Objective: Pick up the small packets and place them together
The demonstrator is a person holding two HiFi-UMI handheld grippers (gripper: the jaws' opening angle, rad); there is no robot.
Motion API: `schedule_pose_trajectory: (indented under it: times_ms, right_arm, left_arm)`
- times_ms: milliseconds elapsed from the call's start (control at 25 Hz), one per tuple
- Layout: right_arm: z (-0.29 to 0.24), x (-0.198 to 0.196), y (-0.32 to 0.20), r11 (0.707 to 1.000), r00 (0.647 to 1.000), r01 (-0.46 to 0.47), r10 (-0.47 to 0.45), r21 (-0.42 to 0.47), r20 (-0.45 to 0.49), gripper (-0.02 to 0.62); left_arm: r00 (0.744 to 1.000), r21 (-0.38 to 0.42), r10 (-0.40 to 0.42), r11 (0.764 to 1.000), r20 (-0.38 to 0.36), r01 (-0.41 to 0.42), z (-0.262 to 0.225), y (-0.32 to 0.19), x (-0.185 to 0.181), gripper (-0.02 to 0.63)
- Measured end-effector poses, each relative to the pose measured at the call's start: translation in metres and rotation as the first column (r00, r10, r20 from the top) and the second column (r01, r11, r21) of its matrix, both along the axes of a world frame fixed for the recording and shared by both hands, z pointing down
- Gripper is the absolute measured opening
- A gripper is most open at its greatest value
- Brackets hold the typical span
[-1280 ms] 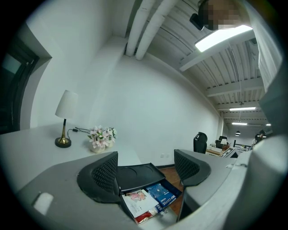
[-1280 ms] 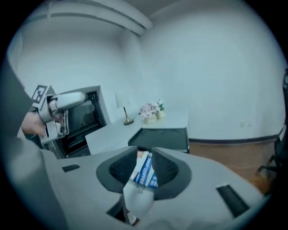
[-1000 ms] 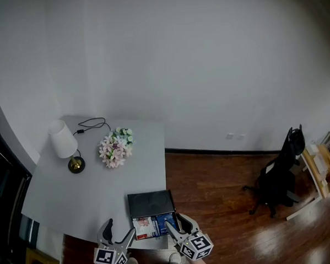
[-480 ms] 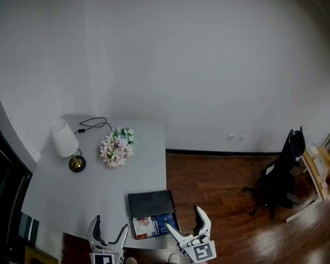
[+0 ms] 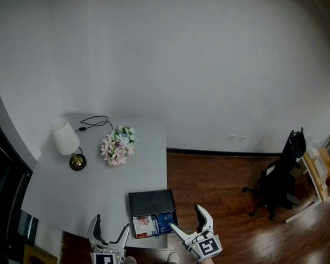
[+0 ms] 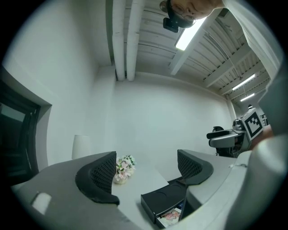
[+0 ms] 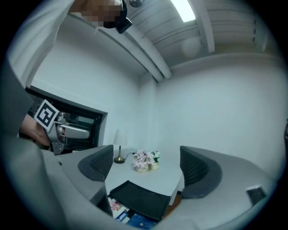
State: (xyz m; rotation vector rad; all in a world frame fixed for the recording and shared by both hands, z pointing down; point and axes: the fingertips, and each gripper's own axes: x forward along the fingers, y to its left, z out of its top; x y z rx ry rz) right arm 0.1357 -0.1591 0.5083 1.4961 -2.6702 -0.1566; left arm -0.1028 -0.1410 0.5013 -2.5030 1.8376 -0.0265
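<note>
Packets under inspection. Found on grey table at its 6 o'clock edge, just beside black tray, at 6 o'clock of it. Left gripper at 8 o'clock of packets: jaws wide, empty. Right gripper at 4 o'clock: jaws just opened wide, nothing between. Judged risk: careless low approach shoving packets off table edge.

Packets beside black tray

Table middle bare; lamp, flowers far; packets near.
</note>
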Motion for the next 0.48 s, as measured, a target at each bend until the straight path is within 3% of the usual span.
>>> schedule_pose_trajectory:
  times_ms: [120,160,240,360,480]
  right_arm:
    - [0.036,-0.009,-0.009,0.977,0.981,0.162,-0.174,-0.136,-0.082,0.456]
    - [0.052,-0.012,-0.012,0.961,0.964,0.207,-0.233,-0.186,-0.131,0.456]
    - [0.088,-0.019,-0.018,0.913,0.902,0.279,-0.356,-0.297,-0.246,0.378]
    - [0.147,-0.026,-0.024,0.814,0.749,0.352,-0.541,-0.463,-0.383,0.377]
    - [0.199,-0.03,-0.021,0.691,0.545,0.371,-0.703,-0.62,-0.458,0.376]
  left_arm:
    - [0.999,-0.009,0.031,0.999,-0.026,-0.031,0.002,0.001,0.002,0.444]
    - [0.999,-0.017,0.036,0.999,-0.033,-0.036,0.004,0.001,0.003,0.443]
    - [0.998,-0.032,0.039,0.999,-0.04,-0.041,0.009,0.003,0.002,0.444]
    - [0.998,-0.046,0.044,0.998,-0.039,-0.045,0.013,0.008,0.003,0.443]
    - [0.998,-0.058,0.057,0.997,-0.03,-0.058,0.018,0.012,0.007,0.443]
